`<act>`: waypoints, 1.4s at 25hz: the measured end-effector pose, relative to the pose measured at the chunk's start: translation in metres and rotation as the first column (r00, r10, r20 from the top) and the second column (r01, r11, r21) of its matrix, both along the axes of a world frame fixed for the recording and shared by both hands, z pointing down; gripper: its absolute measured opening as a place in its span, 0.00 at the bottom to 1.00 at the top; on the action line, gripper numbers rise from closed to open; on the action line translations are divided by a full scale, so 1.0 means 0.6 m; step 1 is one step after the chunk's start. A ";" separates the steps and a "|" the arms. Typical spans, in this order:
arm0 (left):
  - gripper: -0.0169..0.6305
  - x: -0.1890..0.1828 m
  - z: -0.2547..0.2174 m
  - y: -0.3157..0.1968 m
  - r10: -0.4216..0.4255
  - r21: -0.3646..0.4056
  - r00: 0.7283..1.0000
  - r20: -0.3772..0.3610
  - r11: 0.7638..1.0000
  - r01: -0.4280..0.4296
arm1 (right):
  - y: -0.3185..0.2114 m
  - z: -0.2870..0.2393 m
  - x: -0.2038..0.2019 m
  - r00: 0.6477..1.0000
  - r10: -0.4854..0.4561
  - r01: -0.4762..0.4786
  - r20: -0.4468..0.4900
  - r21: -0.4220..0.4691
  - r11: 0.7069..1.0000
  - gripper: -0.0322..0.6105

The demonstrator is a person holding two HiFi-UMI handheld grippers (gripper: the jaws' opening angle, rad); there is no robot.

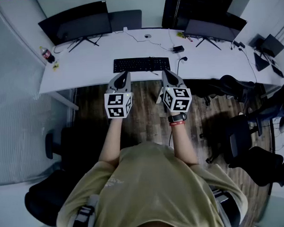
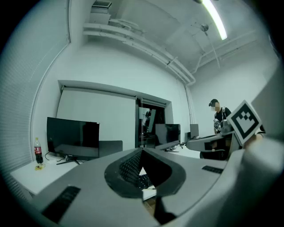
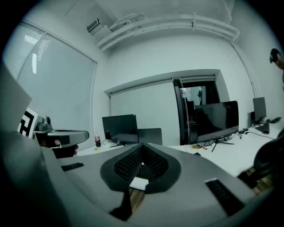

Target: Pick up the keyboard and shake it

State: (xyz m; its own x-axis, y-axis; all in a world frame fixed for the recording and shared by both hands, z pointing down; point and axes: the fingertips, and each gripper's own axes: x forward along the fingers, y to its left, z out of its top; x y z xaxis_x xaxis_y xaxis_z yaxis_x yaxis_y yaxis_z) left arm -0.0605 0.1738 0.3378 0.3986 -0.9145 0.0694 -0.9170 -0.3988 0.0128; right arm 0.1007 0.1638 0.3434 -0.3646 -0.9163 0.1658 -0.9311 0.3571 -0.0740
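A black keyboard (image 1: pixel 141 64) lies flat near the front edge of the white desk (image 1: pixel 83 66). My left gripper (image 1: pixel 126 74) and right gripper (image 1: pixel 164 72) hover side by side just in front of the desk, their tips a little short of the keyboard's front edge. Both are shut with nothing between the jaws. In the left gripper view the closed left gripper (image 2: pixel 141 153) fills the lower frame, and a sliver of keyboard (image 2: pixel 144 181) shows below the tips. The right gripper view likewise shows the closed right gripper (image 3: pixel 142 146) with a bit of keyboard (image 3: pixel 141 170) behind it.
Dark monitors (image 1: pixel 77 22) (image 1: pixel 213 27) stand along the back of the desk, with cables and a small black box (image 1: pixel 178 49). A cola bottle (image 1: pixel 47 54) sits at the desk's left end. Office chairs (image 1: pixel 241 130) (image 1: pixel 47 195) stand around me. A person (image 2: pixel 218 116) stands far off.
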 end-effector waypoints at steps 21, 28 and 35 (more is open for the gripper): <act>0.05 -0.113 0.050 0.011 0.062 -0.057 0.998 -0.023 0.996 -0.063 | 0.028 0.053 -0.134 0.998 0.018 -0.013 0.064 -0.086 0.996 0.09; 0.05 -0.121 0.076 -0.027 0.062 -0.105 0.997 -0.039 0.992 -0.066 | -0.009 0.082 -0.135 0.996 0.033 -0.022 0.087 -0.130 0.991 0.09; 0.05 -0.127 0.108 -0.125 0.044 -0.143 0.999 -0.015 0.989 -0.046 | -0.119 0.113 -0.154 0.996 -0.017 0.031 0.086 -0.156 0.987 0.09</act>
